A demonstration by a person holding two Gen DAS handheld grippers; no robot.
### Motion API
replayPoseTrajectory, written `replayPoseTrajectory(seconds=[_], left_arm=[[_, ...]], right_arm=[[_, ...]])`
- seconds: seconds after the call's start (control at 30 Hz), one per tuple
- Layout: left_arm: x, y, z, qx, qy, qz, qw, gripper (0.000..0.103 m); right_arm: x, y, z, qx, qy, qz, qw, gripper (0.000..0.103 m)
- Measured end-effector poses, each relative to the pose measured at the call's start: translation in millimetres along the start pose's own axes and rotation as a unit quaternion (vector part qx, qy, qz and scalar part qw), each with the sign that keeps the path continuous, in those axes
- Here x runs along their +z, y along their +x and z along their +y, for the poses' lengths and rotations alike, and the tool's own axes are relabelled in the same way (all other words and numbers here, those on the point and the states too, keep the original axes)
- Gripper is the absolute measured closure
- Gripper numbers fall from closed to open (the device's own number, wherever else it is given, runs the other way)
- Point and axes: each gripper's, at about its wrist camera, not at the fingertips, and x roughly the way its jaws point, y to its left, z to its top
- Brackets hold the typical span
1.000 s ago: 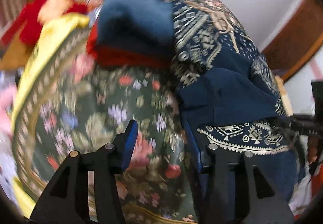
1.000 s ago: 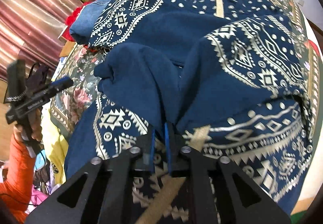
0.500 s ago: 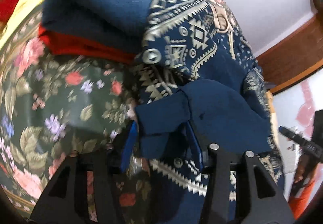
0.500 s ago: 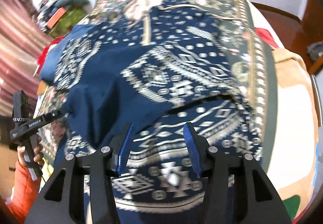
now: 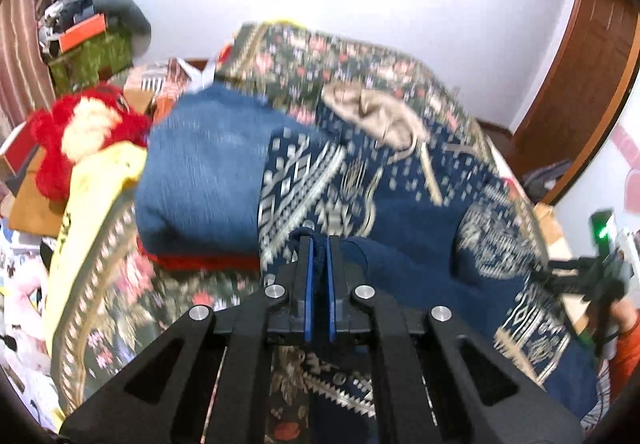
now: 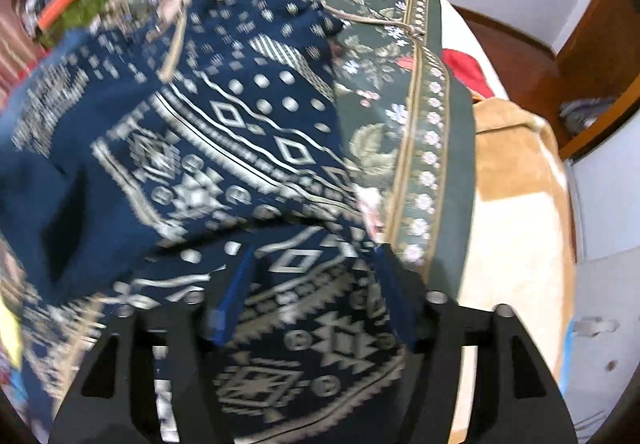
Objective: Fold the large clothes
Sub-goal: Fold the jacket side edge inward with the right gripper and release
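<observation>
The bed (image 5: 120,324) is covered by a dark green floral bedspread (image 6: 380,112) with a gold-patterned border. A navy patterned garment (image 5: 400,204) is spread across it. At 9 o'clock of the garment in the left wrist view, a folded blue item (image 5: 200,172) is stacked on a red one (image 5: 200,262).

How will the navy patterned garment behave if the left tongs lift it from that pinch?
Likely floppy: the navy patterned garment already lies in soft folds. The left tongs pinch one small bunch, so the rest probably hangs and drags. It looks thick, perhaps heavy for one grip.
</observation>
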Motion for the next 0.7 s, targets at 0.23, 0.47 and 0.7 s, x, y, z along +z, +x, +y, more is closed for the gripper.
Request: replayPoseTrajectory(seconds=[0.23,0.47,0.7], left_arm=[[32,-10,-22,-0.009,0.007,-0.027,0.9996,0.099],[60,-35,-47,0.004,0.031,-0.080,0.9963,0.099],[49,-26,-18,0.027,-0.006,-0.060,0.9978,0.099]], right_arm=[[21,20,10,-0.031,-0.024,-0.027,0.999,0.042],[37,-4,-15,-0.071,0.028,-0.101,0.992,0.042],[26,0,-68,-0.070,0.115,-0.081,0.988,0.042]])
